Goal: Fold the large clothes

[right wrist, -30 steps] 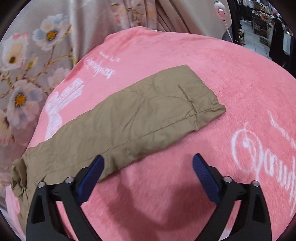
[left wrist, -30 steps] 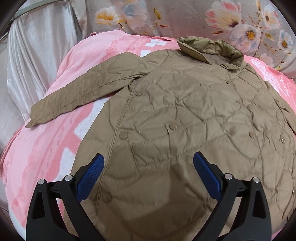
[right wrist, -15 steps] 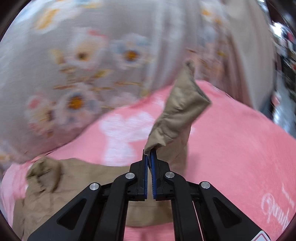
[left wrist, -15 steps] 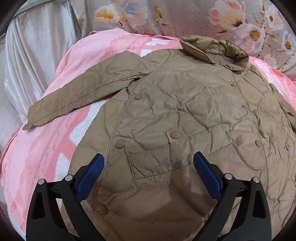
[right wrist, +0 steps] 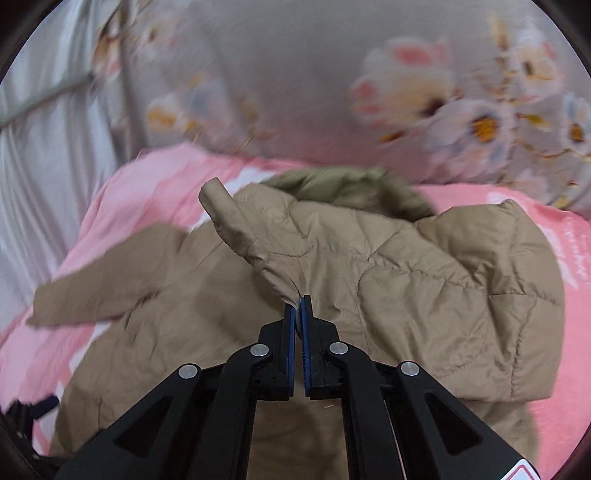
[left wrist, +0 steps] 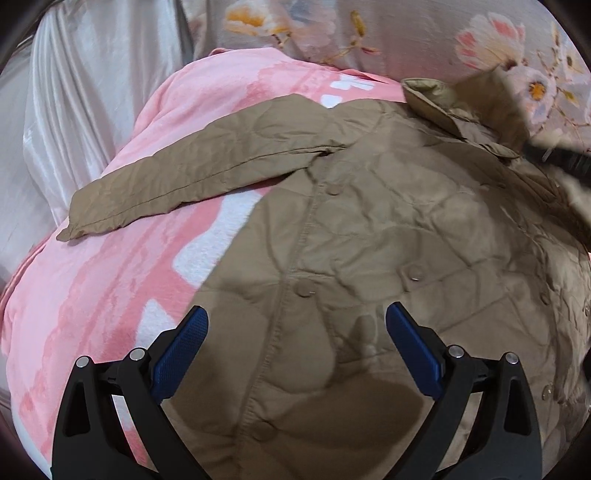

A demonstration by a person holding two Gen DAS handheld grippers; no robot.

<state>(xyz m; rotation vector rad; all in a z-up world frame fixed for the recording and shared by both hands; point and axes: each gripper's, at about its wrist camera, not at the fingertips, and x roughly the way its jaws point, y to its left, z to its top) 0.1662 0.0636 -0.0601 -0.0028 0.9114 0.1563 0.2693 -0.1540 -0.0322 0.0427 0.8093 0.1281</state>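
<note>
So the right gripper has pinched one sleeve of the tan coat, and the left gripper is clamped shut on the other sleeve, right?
Not quite. The right gripper has pinched a sleeve of the tan coat, but the left gripper is open, holding nothing. The left wrist view shows it over the coat, with the other sleeve flat on the pink blanket.

1. A pink blanket (left wrist: 110,295) with white print covers the surface, its plush face wrinkled toward the left edge; in the right wrist view it (right wrist: 147,192) shows on both sides, blurred.
2. A floral fabric (left wrist: 424,33), greyish with pink, white and orange blossoms, stands behind the blanket; it (right wrist: 461,110) fills the upper background, smeared by motion.
3. A pale satin curtain (left wrist: 81,110) hangs in folds at the left; it (right wrist: 40,155) is blurred.
</note>
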